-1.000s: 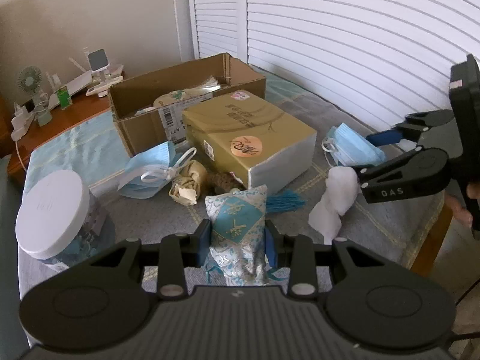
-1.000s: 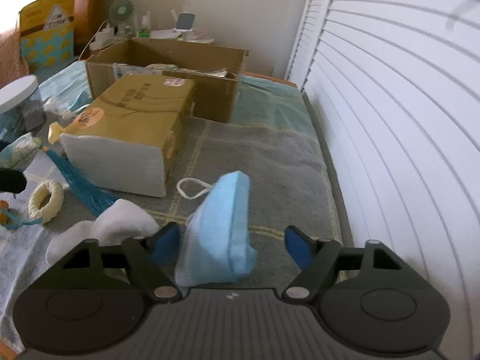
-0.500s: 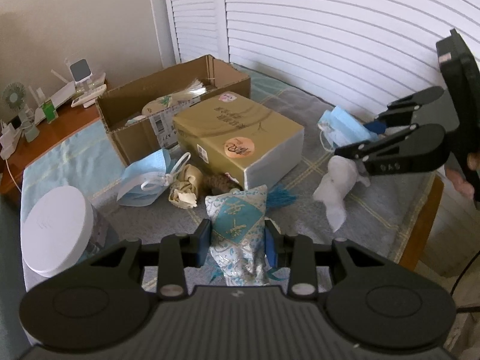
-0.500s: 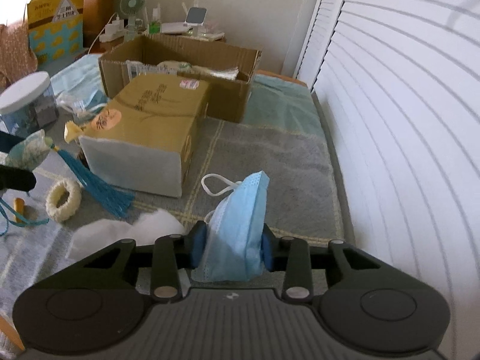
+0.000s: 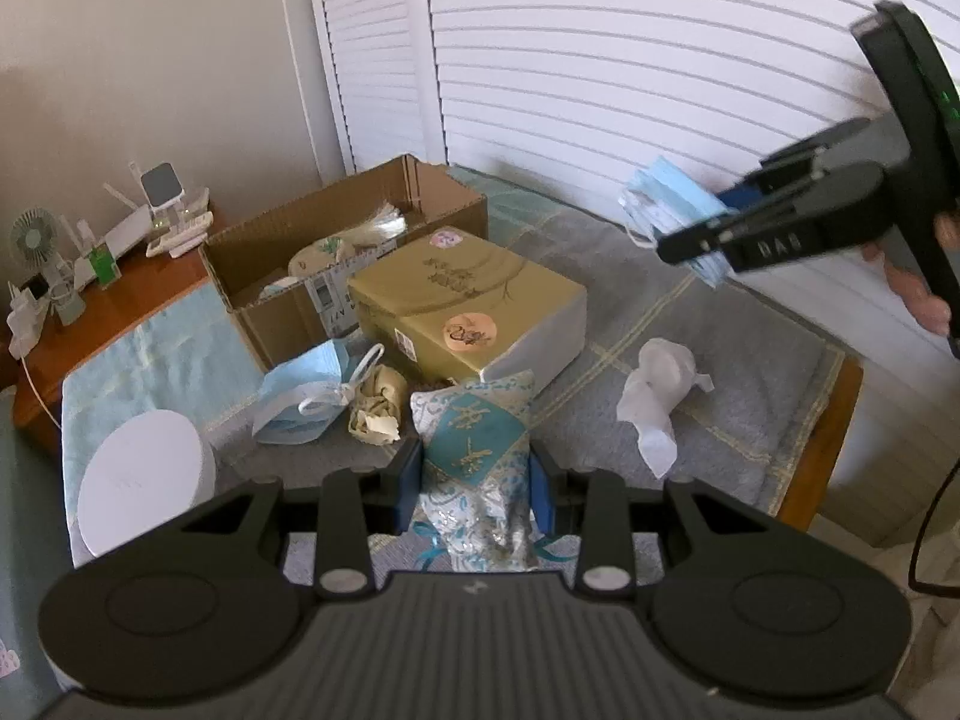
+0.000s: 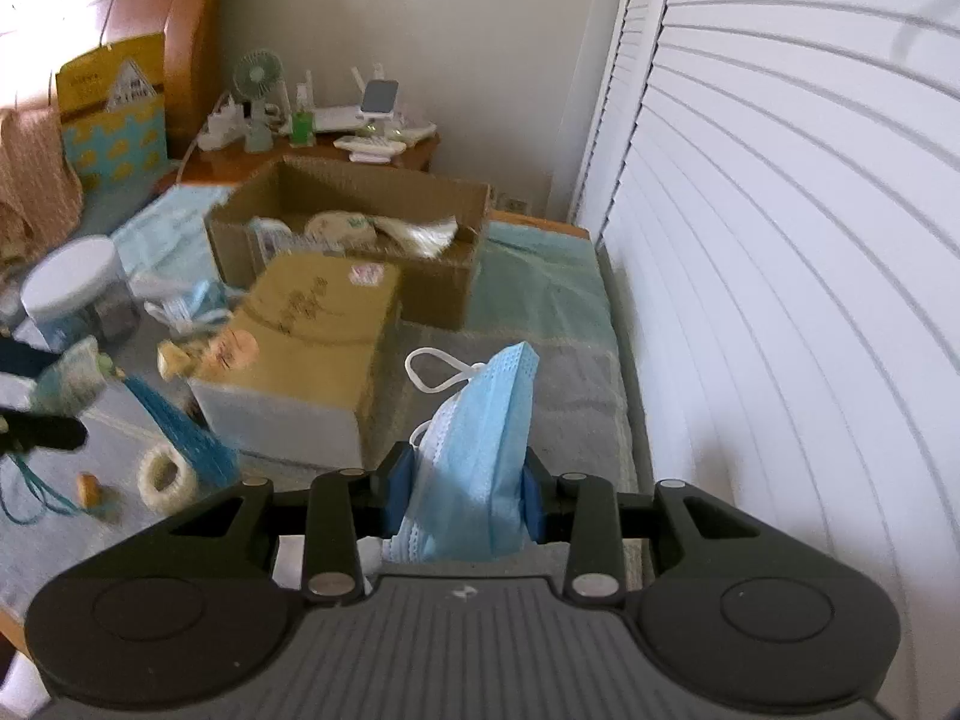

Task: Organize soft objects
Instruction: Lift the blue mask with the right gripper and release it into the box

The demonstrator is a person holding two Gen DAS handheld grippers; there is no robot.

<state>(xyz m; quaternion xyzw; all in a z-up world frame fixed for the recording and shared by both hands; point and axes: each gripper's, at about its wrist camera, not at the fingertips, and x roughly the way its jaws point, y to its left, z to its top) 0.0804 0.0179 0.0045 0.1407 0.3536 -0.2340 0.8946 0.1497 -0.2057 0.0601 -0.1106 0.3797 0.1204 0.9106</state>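
Note:
My left gripper is shut on a blue-and-white embroidered sachet and holds it above the table. My right gripper is shut on a blue face mask and holds it in the air; it also shows in the left wrist view, raised at the right. An open cardboard box holding soft items stands at the back, also in the right wrist view. A second blue mask and a crumpled white tissue lie on the grey mat.
A gold tissue box sits in front of the cardboard box. A white-lidded jar stands at the left. A blue tassel and a woven ring lie on the mat. White louvred doors run along the right. A fan stands at the back.
My right gripper has shut on the blue mask and lifted it off the mat. My left gripper has risen a little with the sachet in it.

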